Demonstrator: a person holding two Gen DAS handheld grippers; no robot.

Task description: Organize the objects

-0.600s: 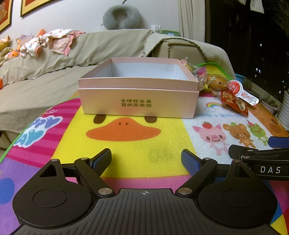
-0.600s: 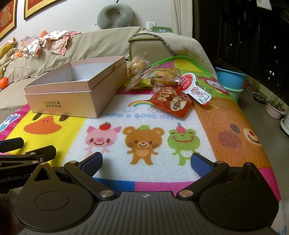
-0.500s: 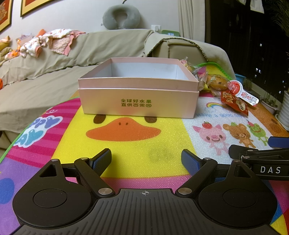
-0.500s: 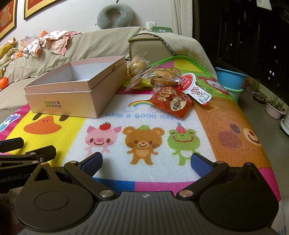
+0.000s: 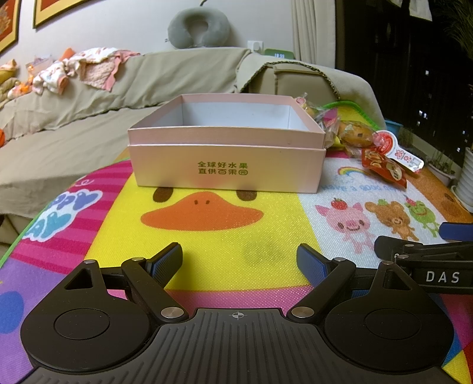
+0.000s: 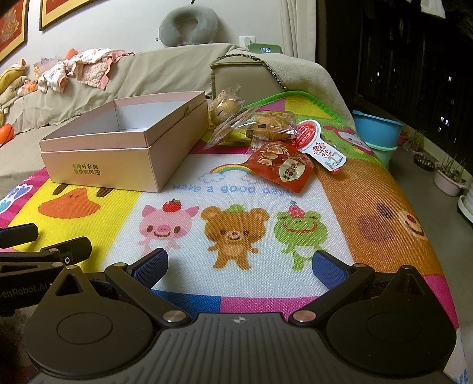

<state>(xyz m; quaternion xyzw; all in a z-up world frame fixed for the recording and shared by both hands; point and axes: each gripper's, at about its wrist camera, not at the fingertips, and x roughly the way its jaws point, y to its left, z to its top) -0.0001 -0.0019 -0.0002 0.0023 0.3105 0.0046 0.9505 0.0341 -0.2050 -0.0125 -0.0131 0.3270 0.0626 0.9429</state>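
Snack packets (image 6: 260,133) lie in a loose heap ahead of the right gripper (image 6: 239,263) and slightly to its right, well apart from its fingertips. Nearest that gripper is a red packet (image 6: 280,168); just beyond it sit a red-and-white tag-shaped packet (image 6: 322,144) and clear wrappers holding baked buns (image 6: 272,127), with one more wrapped bun (image 6: 224,109) furthest off, beside the box. From the left gripper (image 5: 239,260) the same heap (image 5: 363,138) lies far ahead and off to the right, behind the box's right corner.

An open pink box (image 5: 227,153) with green lettering on its front stands straight ahead of the left gripper, well apart from it, and ahead-left of the right gripper (image 6: 124,147). What shows of its white inside holds nothing.

Both grippers have their blue-padded fingers spread wide with nothing between them, held low over a bright cartoon play mat (image 6: 236,212) that carries everything. The right gripper's arm shows at the left gripper's right side (image 5: 428,260).

Beyond the mat is a sofa under a beige cover (image 5: 147,79), with a grey neck pillow (image 5: 198,26) on its back and small clothes (image 5: 85,68) piled at its left.
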